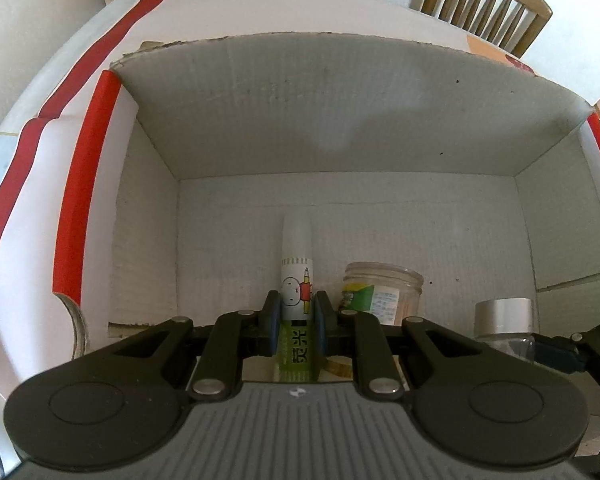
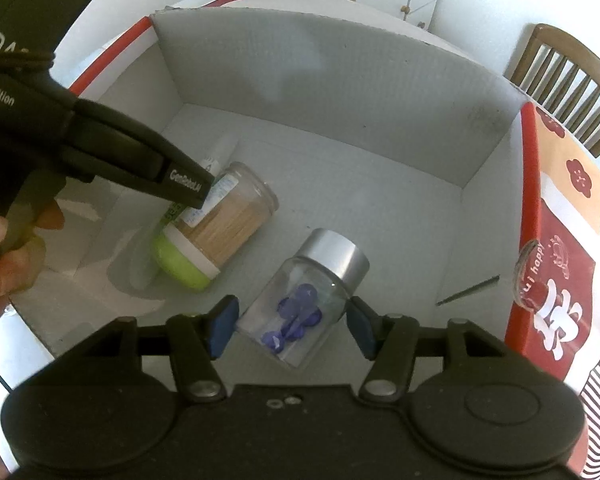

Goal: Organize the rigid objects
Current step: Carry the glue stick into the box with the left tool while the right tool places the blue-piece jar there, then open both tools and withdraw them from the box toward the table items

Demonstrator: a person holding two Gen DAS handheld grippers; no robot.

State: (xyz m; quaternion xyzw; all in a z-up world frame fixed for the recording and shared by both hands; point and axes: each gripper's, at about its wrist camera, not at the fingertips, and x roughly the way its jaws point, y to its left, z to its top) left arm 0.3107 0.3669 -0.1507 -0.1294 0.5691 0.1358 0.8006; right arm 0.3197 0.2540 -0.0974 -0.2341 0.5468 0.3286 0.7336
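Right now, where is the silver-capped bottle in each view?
Left wrist view: silver-capped bottle at the lower right, beside the toothpick jar.
Right wrist view: bottle at bottom centre, between the open right gripper pads.
Shared landmark: the toothpick jar.

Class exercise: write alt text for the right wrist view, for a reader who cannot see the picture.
The right gripper hangs open around a clear bottle with a silver cap and blue pieces inside, its pads not pressing it, inside a white cardboard box. To the left lies a toothpick jar with a green lid, and the left gripper reaches down beside it.
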